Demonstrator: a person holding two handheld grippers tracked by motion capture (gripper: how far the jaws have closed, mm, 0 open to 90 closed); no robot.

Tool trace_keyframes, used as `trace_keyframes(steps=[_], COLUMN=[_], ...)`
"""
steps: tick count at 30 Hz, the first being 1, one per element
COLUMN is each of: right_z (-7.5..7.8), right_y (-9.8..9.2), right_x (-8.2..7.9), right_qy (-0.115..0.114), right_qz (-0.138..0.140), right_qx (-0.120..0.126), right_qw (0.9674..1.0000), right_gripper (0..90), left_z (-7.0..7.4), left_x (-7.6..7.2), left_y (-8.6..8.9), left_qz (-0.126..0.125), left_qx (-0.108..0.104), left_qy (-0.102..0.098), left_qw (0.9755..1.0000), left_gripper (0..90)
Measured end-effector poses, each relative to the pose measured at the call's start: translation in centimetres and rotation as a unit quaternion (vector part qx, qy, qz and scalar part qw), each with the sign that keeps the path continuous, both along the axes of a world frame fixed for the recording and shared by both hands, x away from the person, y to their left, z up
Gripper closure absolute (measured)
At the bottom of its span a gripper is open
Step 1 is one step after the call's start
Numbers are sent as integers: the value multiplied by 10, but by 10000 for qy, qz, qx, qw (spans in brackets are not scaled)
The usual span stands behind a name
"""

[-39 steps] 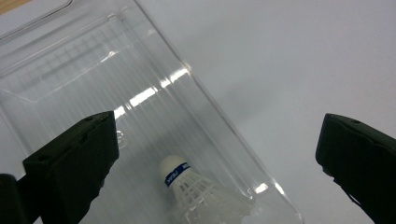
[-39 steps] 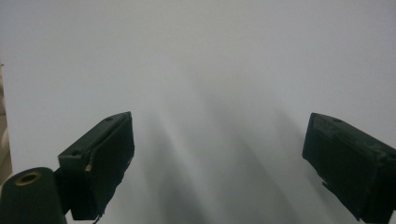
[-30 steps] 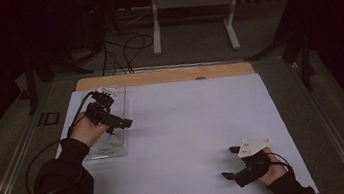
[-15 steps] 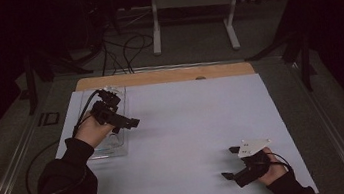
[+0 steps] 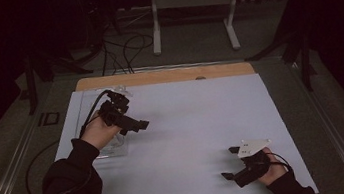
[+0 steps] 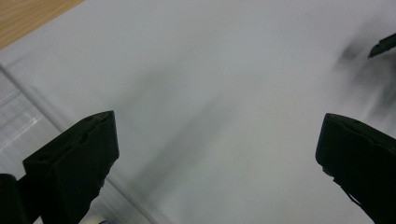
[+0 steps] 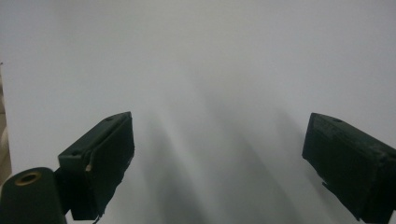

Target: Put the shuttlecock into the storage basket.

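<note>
My left gripper [image 5: 138, 125] hangs over the right edge of a clear plastic tray [image 5: 97, 152] at the table's left, pointing right. In the left gripper view its jaws stand wide apart, so the left gripper [image 6: 217, 154] is open with nothing between them, above the white sheet [image 6: 224, 84]. The tray's clear rim [image 6: 23, 116] shows at the left of that view. My right gripper [image 5: 229, 162] rests near the front right of the table, open and empty. In its own view the right gripper [image 7: 217, 158] looks along bare white sheet [image 7: 210, 60].
The white sheet [image 5: 198, 123] covers most of the table, with a wooden strip [image 5: 157, 76] along its far edge. A metal stand [image 5: 188, 4] and cables [image 5: 123, 48] sit on the floor beyond. The other gripper's jaw tip [image 6: 383, 45] shows far off.
My left gripper has moved to the right, from above the tray towards its right edge. The right gripper has stayed where it was.
</note>
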State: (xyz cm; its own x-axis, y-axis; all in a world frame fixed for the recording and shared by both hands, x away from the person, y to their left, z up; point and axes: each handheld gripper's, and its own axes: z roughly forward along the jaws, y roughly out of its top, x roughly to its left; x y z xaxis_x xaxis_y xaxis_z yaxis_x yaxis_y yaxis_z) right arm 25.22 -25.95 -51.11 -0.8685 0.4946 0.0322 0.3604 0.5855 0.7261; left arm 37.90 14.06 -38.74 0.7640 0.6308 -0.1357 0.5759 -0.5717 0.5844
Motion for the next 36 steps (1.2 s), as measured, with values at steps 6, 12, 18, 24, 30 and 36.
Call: trace_keyframes(steps=[6,12,18,24,30,36], right_z=[0,0,0,1,1,1], right_y=[0,-1,-1,-1,-1,-1], right_x=[0,0,0,0,0,-1], right_qy=[-1,-1,-12,-13,-20,-25], right_qz=[2,-5,-3,-4,-9,-18], right_qx=[-5,-3,-8,2,-2,4], right_qw=[10000,10000,10000,10000,10000,10000], right_gripper=[91,91,91,90,91,91], left_z=[1,2,-2,-7,-13,-21], left_x=[-4,-8,-14,-20,-26,-30], left_y=[-11,-19,-27,-35,-43,-47], left_qz=[-184,-498,-736,-1003,-1225,-1373], left_qx=[-76,-326,-283,-354,-380,-429], left_qy=[-53,-99,-164,-192,-191,-150], left_qw=[9998,9982,9968,9941,9916,9895], left_gripper=[2,2,2,1,1,1])
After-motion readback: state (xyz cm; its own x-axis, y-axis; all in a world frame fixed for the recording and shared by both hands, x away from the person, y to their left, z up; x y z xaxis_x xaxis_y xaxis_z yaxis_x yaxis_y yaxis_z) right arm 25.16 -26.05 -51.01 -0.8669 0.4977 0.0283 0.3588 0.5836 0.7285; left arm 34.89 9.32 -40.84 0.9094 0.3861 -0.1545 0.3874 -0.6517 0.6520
